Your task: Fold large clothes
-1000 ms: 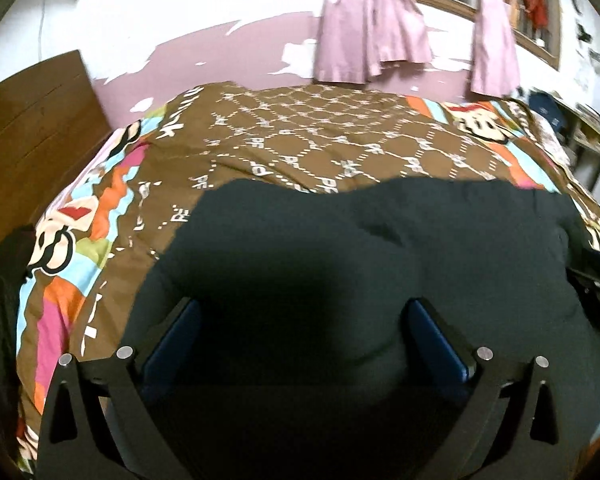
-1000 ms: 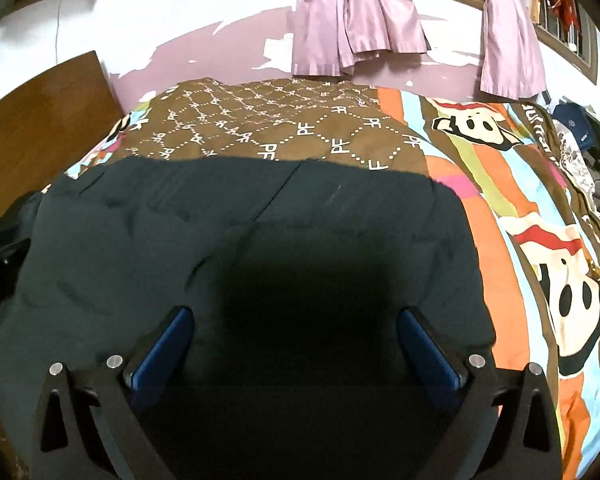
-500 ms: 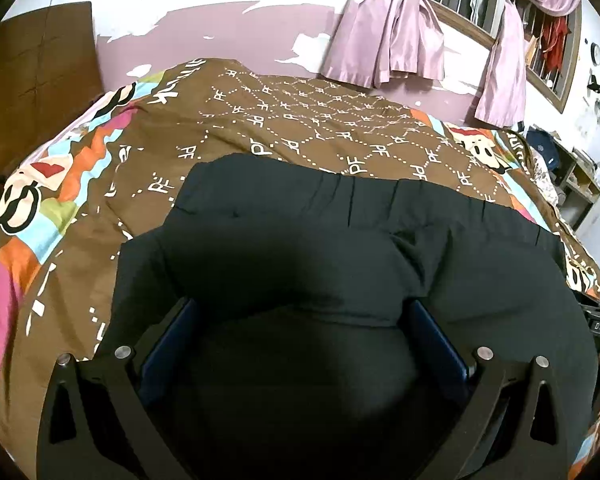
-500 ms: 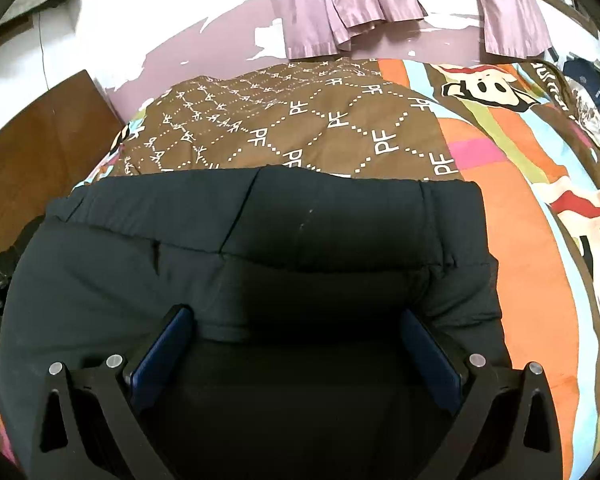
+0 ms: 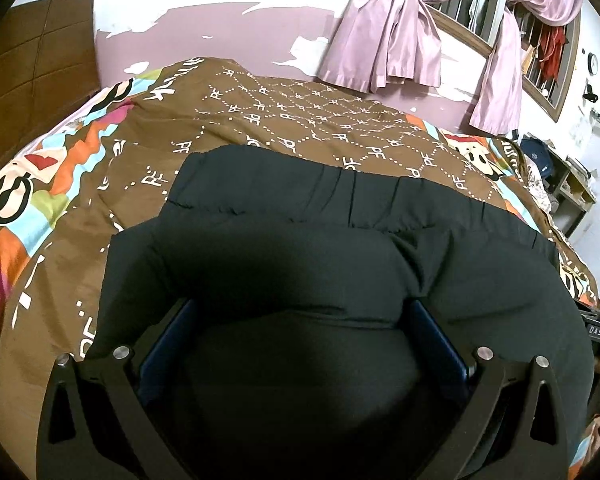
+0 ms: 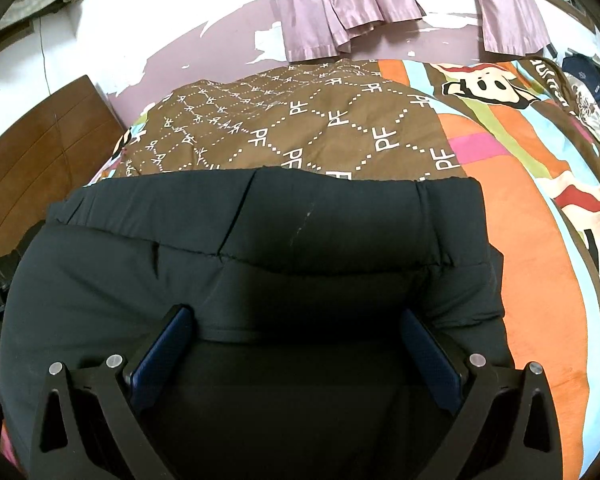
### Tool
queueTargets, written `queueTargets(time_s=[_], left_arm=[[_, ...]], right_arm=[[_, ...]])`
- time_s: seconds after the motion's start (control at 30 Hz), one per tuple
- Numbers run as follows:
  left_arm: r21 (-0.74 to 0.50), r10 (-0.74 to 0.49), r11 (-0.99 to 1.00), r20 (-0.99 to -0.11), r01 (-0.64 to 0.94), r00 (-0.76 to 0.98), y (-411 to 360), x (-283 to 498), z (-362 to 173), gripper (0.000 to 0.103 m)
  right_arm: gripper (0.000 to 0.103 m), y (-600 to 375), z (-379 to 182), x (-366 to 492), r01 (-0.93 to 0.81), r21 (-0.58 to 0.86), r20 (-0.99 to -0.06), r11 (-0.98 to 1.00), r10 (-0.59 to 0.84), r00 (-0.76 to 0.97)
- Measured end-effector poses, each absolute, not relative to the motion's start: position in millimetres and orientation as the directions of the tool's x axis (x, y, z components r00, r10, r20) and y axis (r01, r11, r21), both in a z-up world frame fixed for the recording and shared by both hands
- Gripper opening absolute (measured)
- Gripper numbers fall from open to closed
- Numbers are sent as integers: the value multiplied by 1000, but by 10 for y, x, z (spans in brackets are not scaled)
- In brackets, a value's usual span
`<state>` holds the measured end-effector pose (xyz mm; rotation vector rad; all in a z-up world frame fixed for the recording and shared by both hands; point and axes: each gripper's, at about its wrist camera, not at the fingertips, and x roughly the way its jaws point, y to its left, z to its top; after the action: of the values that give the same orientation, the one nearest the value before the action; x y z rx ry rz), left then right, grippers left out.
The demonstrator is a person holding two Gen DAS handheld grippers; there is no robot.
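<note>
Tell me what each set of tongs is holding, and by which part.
Cannot be told. The left tongs and right tongs stand wide apart over the dark padded garment on the patterned bedspread, its folded edge bunched between them; no clamp shows.

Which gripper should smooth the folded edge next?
Neither clearly, as I read it. The left gripper and right gripper both have jaws spread wide over the black garment, each near its own end of the fold. Use both.

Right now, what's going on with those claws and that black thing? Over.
Both claws wide open, left claw, right claw. Black garment bunched between the fingers, folded on the bed. Nothing in the way.
</note>
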<state>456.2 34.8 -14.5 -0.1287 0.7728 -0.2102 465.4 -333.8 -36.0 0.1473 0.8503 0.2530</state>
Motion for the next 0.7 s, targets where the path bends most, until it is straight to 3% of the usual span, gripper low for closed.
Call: queueTargets(time_s=[0.4, 0.7], left_arm=[[-183, -228, 973, -667, 140, 710, 327, 4546, -169, 102], [-156, -211, 977, -627, 145, 750, 326, 4419, -141, 102]], right_arm=[[103, -3294, -343, 4553, -146, 177, -695, 973, 228, 682], [103, -2954, -265, 4282, -61, -121, -618, 991, -27, 786]])
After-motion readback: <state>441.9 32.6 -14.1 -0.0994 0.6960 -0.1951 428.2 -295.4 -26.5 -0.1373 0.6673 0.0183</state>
